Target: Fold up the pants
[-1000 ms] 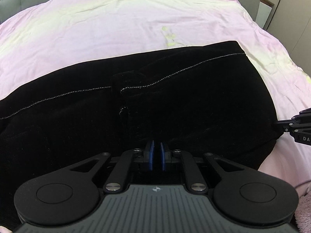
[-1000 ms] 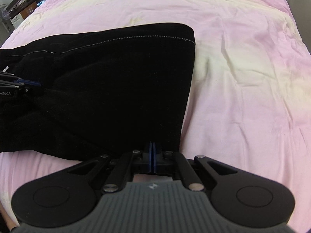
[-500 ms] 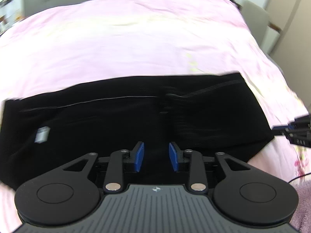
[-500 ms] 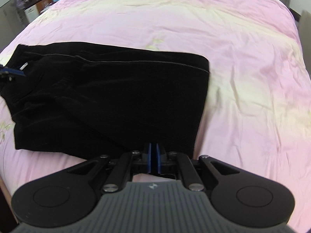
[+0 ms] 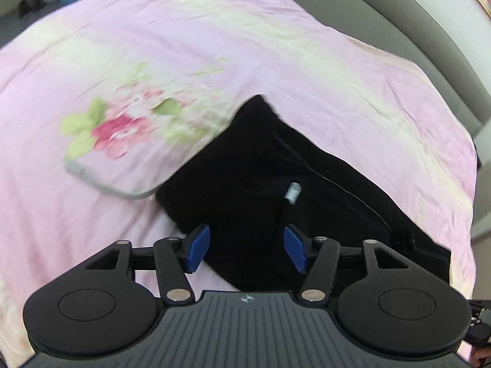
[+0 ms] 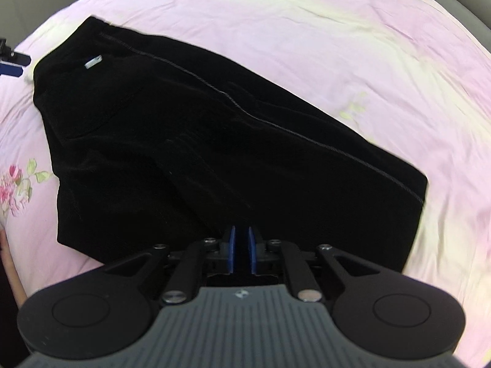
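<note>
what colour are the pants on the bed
Black, with a thin pale stitched seam line, on the pants. The right wrist view shows it best.

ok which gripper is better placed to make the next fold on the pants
Probably right: the right hand-held gripper is nearly shut on the black pants at their near edge, while the left hand-held gripper is open, holding nothing.

The pants point(image 6: 214, 153) lie on the bedspread point(image 6: 307, 30), right claw point(image 6: 241, 250) at their near edge.
</note>
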Action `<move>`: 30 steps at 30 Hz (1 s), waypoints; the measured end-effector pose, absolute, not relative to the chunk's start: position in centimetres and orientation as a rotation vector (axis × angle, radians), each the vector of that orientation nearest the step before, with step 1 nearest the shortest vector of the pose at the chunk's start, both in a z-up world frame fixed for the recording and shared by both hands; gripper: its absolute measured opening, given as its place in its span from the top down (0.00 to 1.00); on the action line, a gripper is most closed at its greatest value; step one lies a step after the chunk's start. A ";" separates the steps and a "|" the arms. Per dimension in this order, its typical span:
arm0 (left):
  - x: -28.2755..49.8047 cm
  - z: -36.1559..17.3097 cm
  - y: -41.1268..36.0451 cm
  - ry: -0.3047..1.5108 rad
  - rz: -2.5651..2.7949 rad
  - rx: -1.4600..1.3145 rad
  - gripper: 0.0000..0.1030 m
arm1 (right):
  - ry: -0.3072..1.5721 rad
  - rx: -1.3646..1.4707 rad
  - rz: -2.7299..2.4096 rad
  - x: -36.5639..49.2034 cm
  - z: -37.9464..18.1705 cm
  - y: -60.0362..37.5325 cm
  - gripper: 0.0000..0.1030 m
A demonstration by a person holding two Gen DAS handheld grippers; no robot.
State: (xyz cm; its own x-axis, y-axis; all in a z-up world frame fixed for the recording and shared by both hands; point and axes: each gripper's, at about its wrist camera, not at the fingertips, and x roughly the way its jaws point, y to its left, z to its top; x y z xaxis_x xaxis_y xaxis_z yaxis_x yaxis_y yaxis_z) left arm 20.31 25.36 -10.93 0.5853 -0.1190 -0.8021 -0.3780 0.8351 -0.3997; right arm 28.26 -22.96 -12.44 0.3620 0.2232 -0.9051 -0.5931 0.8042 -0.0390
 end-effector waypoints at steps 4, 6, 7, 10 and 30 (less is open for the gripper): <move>19.7 -13.6 27.9 0.919 0.187 -0.736 0.30 | 1.091 -0.492 0.583 31.0 -13.1 -19.8 0.96; 19.7 -14.8 28.8 0.908 0.199 -0.790 0.29 | 1.097 -0.539 0.602 32.7 -13.7 -18.4 0.96; 19.8 -15.3 29.2 0.900 0.204 -0.816 0.29 | 1.098 -0.560 0.613 33.1 -13.9 -17.7 0.96; 20.3 -17.0 30.1 0.878 0.207 -0.885 0.27 | 1.107 -0.617 0.647 34.6 -14.7 -15.8 0.95; 22.5 -17.7 29.9 0.754 0.146 -0.855 0.60 | 1.254 -0.748 0.707 39.5 -19.6 -10.5 0.96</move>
State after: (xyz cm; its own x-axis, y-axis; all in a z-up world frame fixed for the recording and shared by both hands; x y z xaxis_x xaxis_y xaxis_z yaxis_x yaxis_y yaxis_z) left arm 22.52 29.93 -17.71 0.7362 -0.1724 -0.6544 -0.4045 0.6631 -0.6298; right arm 39.48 -10.49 -19.61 0.1725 0.0604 -0.9831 -0.8100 0.5766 -0.1068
